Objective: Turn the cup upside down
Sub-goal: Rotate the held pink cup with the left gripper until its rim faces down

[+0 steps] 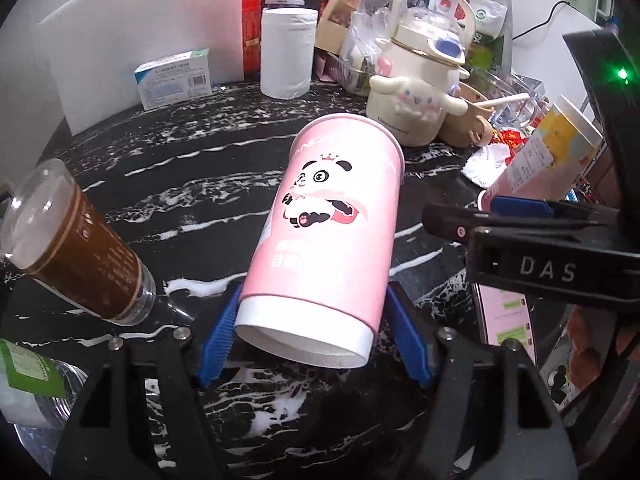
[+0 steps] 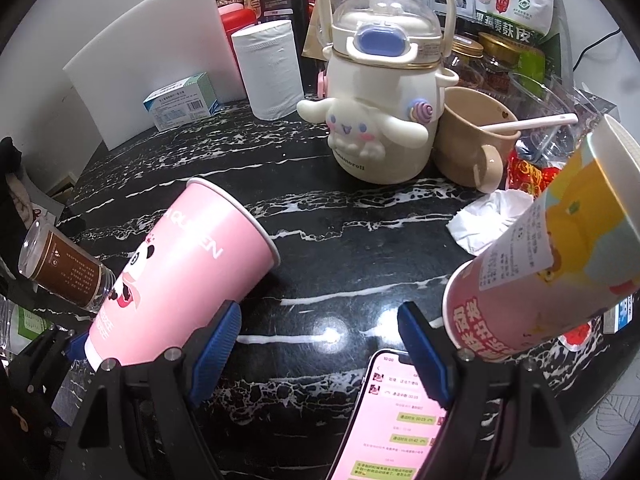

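A pink paper cup with a panda print (image 1: 332,224) is tilted, its white base toward the camera and its rim pointing away and down onto the black marble table (image 1: 200,184). My left gripper (image 1: 312,336) is shut on the cup near its base, one blue pad on each side. The right wrist view shows the same cup (image 2: 180,276) at the left, leaning with its rim on the table. My right gripper (image 2: 318,344) is open and empty above the table, to the right of the cup.
A brown-filled clear cup (image 1: 76,248) stands left. A yellow-pink paper cup (image 2: 552,248) stands right. A phone (image 2: 400,420) lies under my right gripper. A white character bottle (image 2: 380,112), tan mug (image 2: 472,152), tissue roll (image 2: 272,72) and packets crowd the back.
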The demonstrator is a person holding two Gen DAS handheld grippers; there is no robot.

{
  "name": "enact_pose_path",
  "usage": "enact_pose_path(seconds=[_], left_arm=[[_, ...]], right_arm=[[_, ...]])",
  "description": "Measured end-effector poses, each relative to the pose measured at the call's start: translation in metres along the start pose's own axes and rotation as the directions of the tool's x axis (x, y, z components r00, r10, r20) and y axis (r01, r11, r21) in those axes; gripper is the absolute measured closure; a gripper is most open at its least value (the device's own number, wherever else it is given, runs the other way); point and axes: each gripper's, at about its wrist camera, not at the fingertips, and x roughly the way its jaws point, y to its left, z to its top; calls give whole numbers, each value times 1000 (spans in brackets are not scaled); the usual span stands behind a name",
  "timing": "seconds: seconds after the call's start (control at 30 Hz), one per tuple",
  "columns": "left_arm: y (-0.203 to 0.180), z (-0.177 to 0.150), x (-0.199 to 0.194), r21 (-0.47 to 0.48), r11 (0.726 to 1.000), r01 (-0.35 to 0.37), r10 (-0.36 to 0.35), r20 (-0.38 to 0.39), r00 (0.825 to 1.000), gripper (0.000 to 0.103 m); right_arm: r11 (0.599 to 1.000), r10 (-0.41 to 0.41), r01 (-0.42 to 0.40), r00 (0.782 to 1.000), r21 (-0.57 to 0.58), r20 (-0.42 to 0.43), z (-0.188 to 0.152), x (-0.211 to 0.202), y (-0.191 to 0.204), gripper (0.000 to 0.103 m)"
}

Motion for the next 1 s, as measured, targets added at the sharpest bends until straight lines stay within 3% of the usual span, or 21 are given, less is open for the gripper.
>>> enact_pose_path(seconds=[0.33,0.63,1.0], left_arm=[[10,14,-29,14,996,-83,82,50,995,34],[21,28,-52,49,986,-161,159,52,986,36],[24,47,-46,25,990,-138,136,72,988,36]], right_arm=[[1000,21,-21,1000,-17,12,9,0,9,22],[996,6,2,996,-90,84,33,-1,41,22],[996,35,-27,995,-89,92,54,10,51,22]])
